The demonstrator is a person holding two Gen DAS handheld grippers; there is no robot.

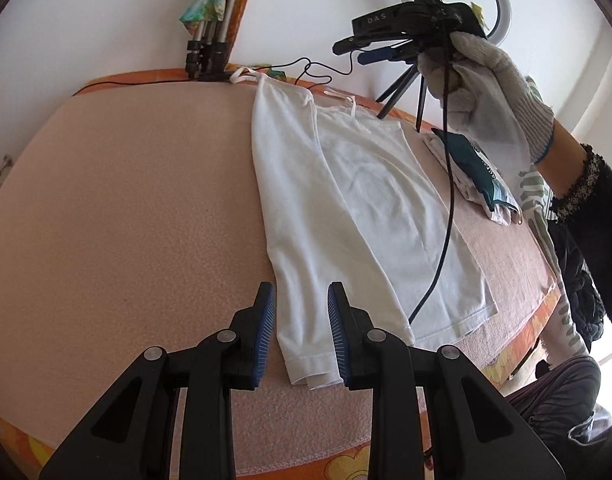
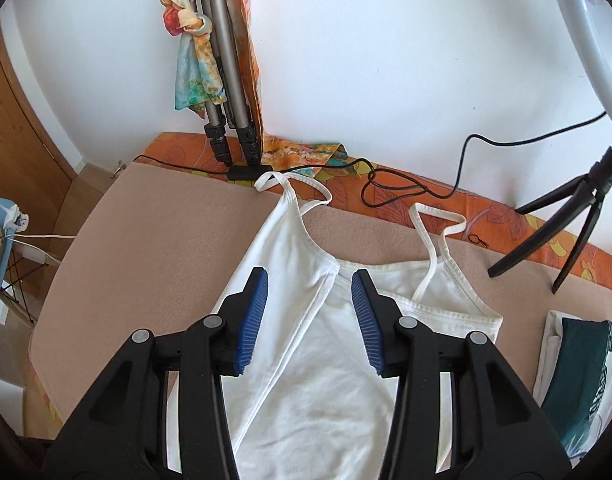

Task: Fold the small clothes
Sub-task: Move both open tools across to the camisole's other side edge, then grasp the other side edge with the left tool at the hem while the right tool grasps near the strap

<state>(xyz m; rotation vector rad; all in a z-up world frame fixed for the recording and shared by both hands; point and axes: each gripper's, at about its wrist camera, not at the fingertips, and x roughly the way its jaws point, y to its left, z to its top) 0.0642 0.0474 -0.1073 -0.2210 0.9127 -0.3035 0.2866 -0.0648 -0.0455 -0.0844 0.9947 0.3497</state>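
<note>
A white strappy top [image 1: 358,208] lies flat on the pink pad [image 1: 126,220], with its left side folded over the middle. My left gripper [image 1: 301,334] is open and hovers over the folded hem end nearest me. My right gripper [image 1: 360,49] shows in the left wrist view, held in a gloved hand high above the strap end. In the right wrist view the right gripper [image 2: 310,320] is open above the top [image 2: 326,380], near the neckline and straps. Neither gripper holds cloth.
Folded clothes, white and dark green, lie stacked at the right [image 1: 476,176] [image 2: 582,384]. A small black tripod [image 2: 562,236] with a ring light stands at the far right. Tripod legs [image 2: 222,80] and a black cable [image 2: 406,192] sit by the wall. The pad's edges drop off.
</note>
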